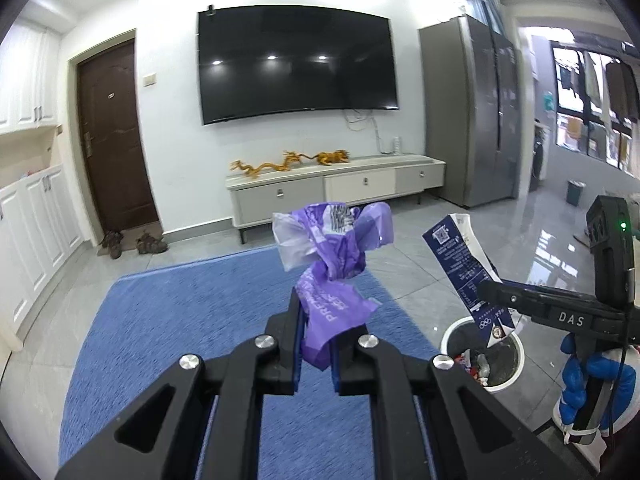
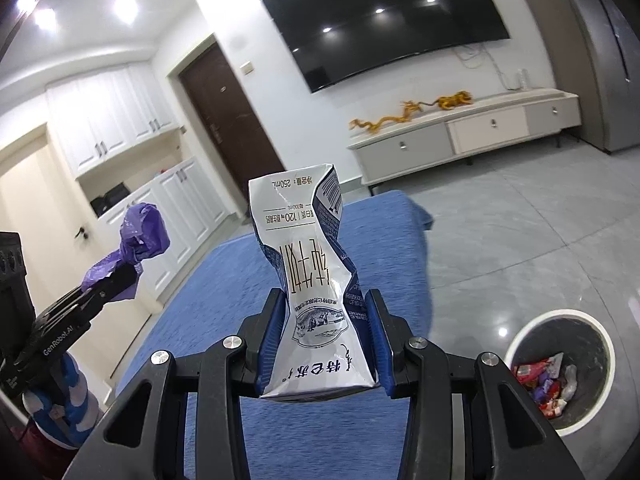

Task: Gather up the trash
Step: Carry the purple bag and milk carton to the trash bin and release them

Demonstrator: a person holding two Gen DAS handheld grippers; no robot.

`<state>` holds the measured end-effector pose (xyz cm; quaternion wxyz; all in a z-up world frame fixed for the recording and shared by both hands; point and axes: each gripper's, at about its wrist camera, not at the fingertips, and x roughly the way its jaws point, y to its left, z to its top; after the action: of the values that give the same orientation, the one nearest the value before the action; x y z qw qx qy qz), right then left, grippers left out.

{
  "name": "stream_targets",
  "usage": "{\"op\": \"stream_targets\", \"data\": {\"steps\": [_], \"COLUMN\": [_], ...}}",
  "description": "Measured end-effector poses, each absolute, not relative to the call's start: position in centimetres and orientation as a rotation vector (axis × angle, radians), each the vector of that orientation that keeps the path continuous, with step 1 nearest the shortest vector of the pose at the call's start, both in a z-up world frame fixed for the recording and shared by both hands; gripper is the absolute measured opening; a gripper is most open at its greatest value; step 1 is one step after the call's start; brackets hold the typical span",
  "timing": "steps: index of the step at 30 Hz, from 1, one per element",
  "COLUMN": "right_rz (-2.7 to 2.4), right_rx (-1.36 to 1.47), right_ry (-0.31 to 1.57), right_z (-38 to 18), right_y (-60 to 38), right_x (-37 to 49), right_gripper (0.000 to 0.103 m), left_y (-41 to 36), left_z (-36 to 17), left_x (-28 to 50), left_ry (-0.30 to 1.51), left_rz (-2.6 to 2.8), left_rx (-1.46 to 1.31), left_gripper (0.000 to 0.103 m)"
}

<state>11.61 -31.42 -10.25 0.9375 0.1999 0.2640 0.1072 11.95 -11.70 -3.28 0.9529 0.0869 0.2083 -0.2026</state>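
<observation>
My left gripper (image 1: 317, 334) is shut on a crumpled purple plastic wrapper (image 1: 334, 256) and holds it up over the blue rug (image 1: 180, 320). My right gripper (image 2: 323, 338) is shut on a crushed white and navy milk carton (image 2: 310, 268), held upright. In the left wrist view the carton (image 1: 464, 264) hangs just above the white trash bin (image 1: 516, 372). In the right wrist view the bin (image 2: 600, 392) stands at the lower right with several wrappers inside, and the purple wrapper (image 2: 140, 240) and left gripper (image 2: 116, 276) show at the left.
A grey tiled floor (image 2: 520, 232) surrounds the rug. A low TV cabinet (image 1: 336, 190) with golden dragon figures stands at the far wall under a large TV (image 1: 298, 62). A brown door (image 1: 110, 136), shoes (image 1: 152, 242), white cupboards and a grey fridge (image 1: 476, 112) line the room.
</observation>
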Motion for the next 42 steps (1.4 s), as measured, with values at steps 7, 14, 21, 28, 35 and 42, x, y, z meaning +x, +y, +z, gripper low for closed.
{"op": "stream_targets", "data": {"steps": [7, 14, 21, 28, 35, 42], "right_rz": [0.095, -0.048, -0.166, -0.254, -0.333, -0.390], "right_rx": [0.491, 0.566, 0.651, 0.753, 0.822, 0.863], "right_ry": [0.502, 0.488, 0.541, 0.593, 0.650, 0.721], "right_z": [-11.5, -13.4, -17.8, -23.2, -27.7, -31.6], "right_y": [-37.8, -44.4, -50.0, -53.9, -56.1, -57.3], "right_x": [9.7, 7.8, 7.9, 8.9, 9.6, 11.0], "right_gripper": [0.040, 0.041, 0.041, 0.041, 0.041, 0.041], "left_y": [-19.4, -27.6, -34.8, -41.4, -45.5, -48.1], "left_z": [-3.8, -5.9, -9.7, -14.1, -18.3, -21.6], "left_x": [12.8, 13.6, 14.9, 16.8, 18.9, 20.4], "left_ry": [0.427, 0.459, 0.533, 0.617, 0.733, 0.849], "left_rz": [-0.545, -0.688, -0.805, -0.900, -0.953, -0.997], "left_rx": [0.246, 0.330, 0.422, 0.495, 0.521, 0.540], "left_gripper": [0.010, 0.010, 0.010, 0.010, 0.010, 0.010]}}
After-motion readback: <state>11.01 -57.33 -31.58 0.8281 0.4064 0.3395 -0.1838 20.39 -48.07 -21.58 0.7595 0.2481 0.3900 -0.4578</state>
